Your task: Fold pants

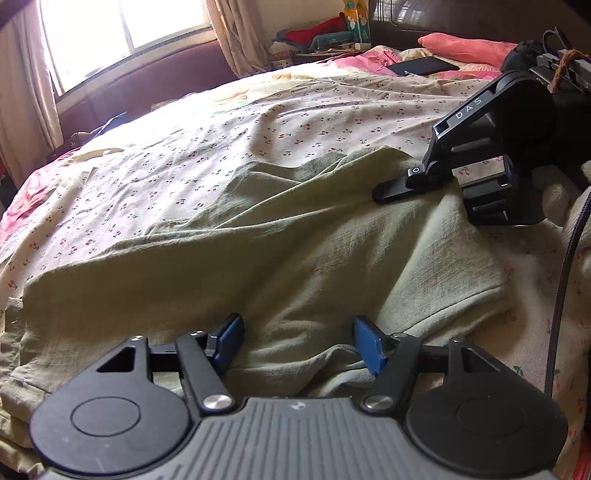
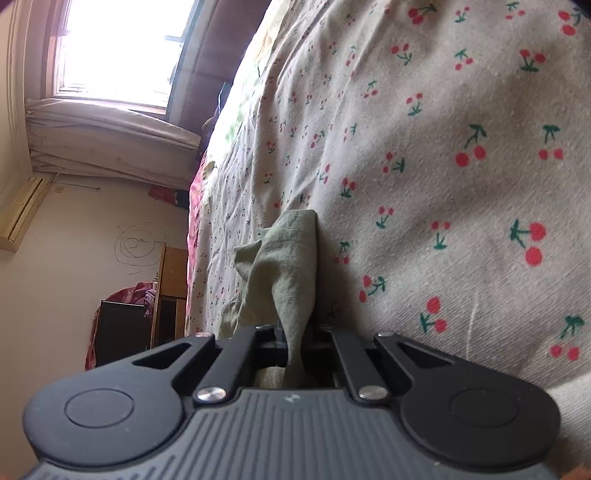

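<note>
Two grippers on the pale green cotton pants (image 1: 258, 251) spread across the cherry-print bedsheet (image 1: 221, 133): right gripper (image 2: 297, 332) is pinched shut on an edge at two o'clock; left gripper (image 1: 297, 341) gapes wide, cloth lying straight ahead at twelve, long axis nine-to-three.

The location is a home bedroom. A bed (image 1: 332, 110) covered with a cherry-print sheet (image 2: 461, 166) fills most of the scene, with a pink pillow (image 1: 469, 44) at its far right end. A curtained window (image 1: 122, 29) stands at far left, and a wall-mounted air conditioner (image 2: 22, 214) appears in the right wrist view.
</note>
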Demonstrator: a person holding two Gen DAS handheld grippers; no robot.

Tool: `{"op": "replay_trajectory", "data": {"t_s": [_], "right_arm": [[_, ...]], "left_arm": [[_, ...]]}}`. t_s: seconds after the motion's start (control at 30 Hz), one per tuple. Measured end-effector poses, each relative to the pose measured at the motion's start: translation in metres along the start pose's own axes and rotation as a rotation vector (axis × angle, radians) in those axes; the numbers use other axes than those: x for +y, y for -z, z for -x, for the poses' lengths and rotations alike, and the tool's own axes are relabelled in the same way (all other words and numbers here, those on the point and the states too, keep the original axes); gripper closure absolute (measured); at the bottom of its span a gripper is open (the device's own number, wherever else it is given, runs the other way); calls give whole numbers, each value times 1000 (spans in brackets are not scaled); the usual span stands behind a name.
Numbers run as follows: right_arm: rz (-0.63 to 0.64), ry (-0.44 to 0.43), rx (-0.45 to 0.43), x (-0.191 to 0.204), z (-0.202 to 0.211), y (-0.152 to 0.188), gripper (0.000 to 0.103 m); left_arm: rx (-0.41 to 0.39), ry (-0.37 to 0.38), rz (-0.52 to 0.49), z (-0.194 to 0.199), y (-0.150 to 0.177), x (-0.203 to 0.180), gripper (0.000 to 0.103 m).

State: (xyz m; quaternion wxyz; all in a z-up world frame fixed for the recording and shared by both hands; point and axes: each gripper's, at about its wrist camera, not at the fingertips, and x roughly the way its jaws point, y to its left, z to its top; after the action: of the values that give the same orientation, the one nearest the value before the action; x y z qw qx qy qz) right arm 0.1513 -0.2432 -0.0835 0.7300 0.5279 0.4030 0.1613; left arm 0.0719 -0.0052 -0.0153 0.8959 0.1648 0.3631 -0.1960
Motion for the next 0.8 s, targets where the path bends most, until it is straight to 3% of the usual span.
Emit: {"op": "replay_trajectory", "data": {"t_s": [0.13, 0.33, 0.43, 0.5, 0.6, 0.67, 0.7, 0.77, 0.8], "right_arm": [[1, 28, -54, -9, 27, -10, 100], [87, 162, -80, -4, 63, -24, 100], [110, 221, -74, -2, 74, -35, 99], [159, 304, -89, 10, 79, -33, 95], [336, 461, -209, 48, 92, -11, 92], [460, 499, -266, 79, 94, 13, 92], [539, 476, -259, 99, 87, 29, 92], [697, 434, -163, 133, 60, 55, 89], [783, 422, -89, 152, 34, 70, 79]], "left_arm": [[-11, 65, 13, 0, -8, -11, 27], [-57, 181, -3, -7, -19, -48, 29], [-92, 185, -51, -2, -23, -59, 30], [-98, 183, -34, 10, -22, -47, 30], [-145, 100, -5, 40, -14, -16, 28], [-165, 21, 11, 58, -4, 9, 27], [-165, -28, 31, 66, 1, 25, 26], [-142, -109, 73, 68, 7, 49, 25], [-125, -143, 92, 67, 11, 62, 24]]}}
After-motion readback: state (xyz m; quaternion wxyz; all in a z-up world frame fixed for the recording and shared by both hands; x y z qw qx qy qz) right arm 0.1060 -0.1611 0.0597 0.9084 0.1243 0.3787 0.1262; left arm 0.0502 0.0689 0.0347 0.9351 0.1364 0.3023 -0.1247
